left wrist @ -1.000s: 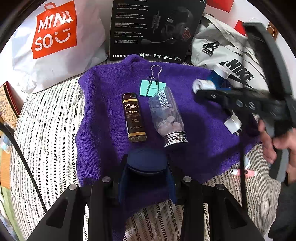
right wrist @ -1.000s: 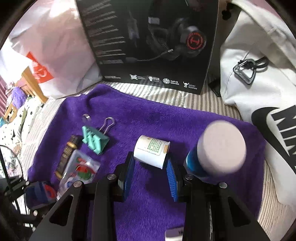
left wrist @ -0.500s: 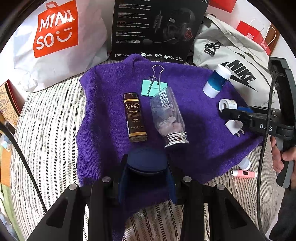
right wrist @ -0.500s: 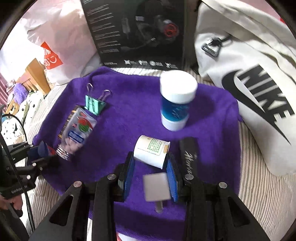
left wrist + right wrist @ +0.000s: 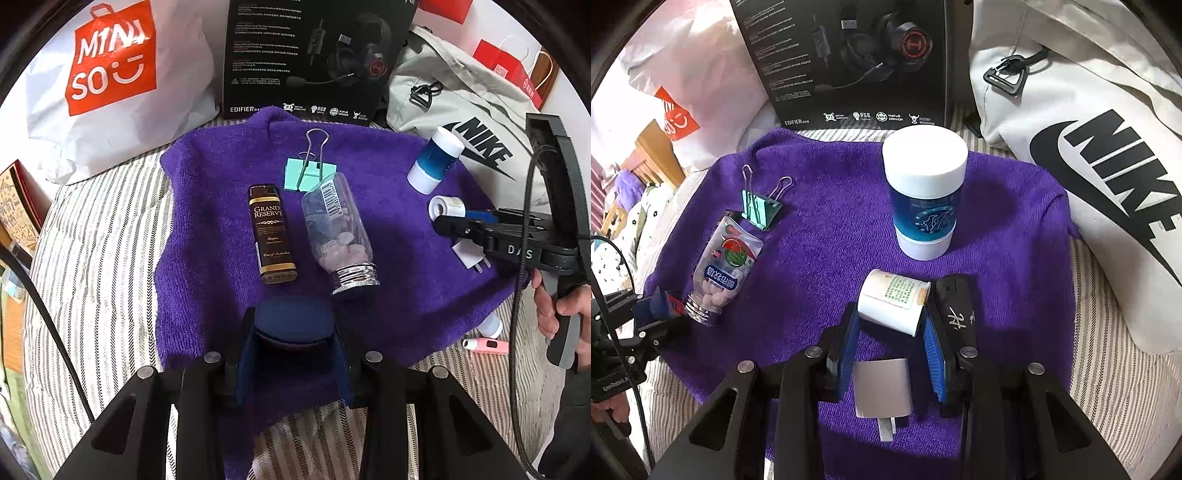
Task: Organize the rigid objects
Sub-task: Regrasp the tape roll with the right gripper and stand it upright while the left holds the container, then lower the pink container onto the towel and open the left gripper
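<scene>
On the purple towel (image 5: 399, 302) lie a brown lighter (image 5: 273, 236), a clear candy bottle (image 5: 338, 236) and a teal binder clip (image 5: 308, 173). A blue-and-white jar (image 5: 925, 199) stands upright on it. My left gripper (image 5: 293, 343) is shut on a dark blue round case (image 5: 293, 325) at the towel's near edge. My right gripper (image 5: 890, 325) is shut on a small white bottle (image 5: 892, 304) with a green label, held sideways. A white charger plug (image 5: 882, 386) lies under it and a black stick (image 5: 955, 302) beside it.
A black headset box (image 5: 314, 59), a white shopping bag (image 5: 107, 81) and a grey sports bag (image 5: 472, 122) stand along the towel's far side. A pink tube (image 5: 487, 345) lies on the striped cover (image 5: 96, 266) by the towel's right corner.
My right gripper has carried the small white bottle back from beside the blue jar toward the towel's right near corner, over the plug. The left gripper and its case have kept still.
</scene>
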Demonstrator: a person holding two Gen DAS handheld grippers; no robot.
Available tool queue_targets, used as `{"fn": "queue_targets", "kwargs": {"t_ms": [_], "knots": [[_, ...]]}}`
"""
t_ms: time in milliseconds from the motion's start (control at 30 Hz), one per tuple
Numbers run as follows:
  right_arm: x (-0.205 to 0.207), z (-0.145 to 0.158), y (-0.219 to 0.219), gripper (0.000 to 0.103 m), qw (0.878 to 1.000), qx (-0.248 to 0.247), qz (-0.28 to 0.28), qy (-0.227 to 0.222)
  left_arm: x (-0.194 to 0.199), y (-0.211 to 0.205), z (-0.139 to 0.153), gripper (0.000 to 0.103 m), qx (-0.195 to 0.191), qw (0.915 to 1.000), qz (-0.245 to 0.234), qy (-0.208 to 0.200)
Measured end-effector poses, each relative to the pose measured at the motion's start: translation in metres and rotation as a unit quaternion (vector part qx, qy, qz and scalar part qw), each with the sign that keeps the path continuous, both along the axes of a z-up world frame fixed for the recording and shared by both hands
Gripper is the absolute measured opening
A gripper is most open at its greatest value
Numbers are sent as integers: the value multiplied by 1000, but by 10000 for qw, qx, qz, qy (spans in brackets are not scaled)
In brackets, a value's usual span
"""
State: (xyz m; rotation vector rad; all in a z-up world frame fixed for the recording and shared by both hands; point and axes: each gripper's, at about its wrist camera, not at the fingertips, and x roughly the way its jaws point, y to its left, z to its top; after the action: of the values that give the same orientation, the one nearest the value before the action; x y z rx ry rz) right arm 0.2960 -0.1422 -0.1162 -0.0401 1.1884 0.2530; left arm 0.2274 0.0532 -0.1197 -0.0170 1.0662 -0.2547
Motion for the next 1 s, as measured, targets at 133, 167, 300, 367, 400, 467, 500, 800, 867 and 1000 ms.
{"fn": "queue_targets", "kwargs": {"t_ms": [133,167,300,367,400,467,500,800,867,1000], "knots": [[-1,-1,-1,36,10000,44,35,-22,5,-4,-2,34,139,9999,12,31],[-1,0,-2,36,10000,76,23,5,7,-6,-2,34,171,9998,4,36],[-3,1,-4,43,9998,165,58,93,12,-8,-3,34,268,9996,-19,48],[-5,2,-4,44,9998,89,71,141,15,-10,-3,34,340,9994,-43,55],[-6,2,-5,44,9998,72,69,157,16,-11,-3,35,370,9993,-48,53],[-10,4,-8,45,9998,83,54,176,17,-13,-3,35,426,9991,-58,29],[-11,4,-10,47,9998,98,40,189,17,-13,-4,35,443,9990,-59,23],[-26,19,-21,50,9998,186,-48,95,13,-18,-4,35,668,9977,-105,20],[-28,23,-24,51,9997,199,-86,60,13,-19,-4,38,730,9973,-97,38],[-32,29,-30,52,9997,228,-119,18,13,-18,-3,48,898,9959,-61,50]]}}
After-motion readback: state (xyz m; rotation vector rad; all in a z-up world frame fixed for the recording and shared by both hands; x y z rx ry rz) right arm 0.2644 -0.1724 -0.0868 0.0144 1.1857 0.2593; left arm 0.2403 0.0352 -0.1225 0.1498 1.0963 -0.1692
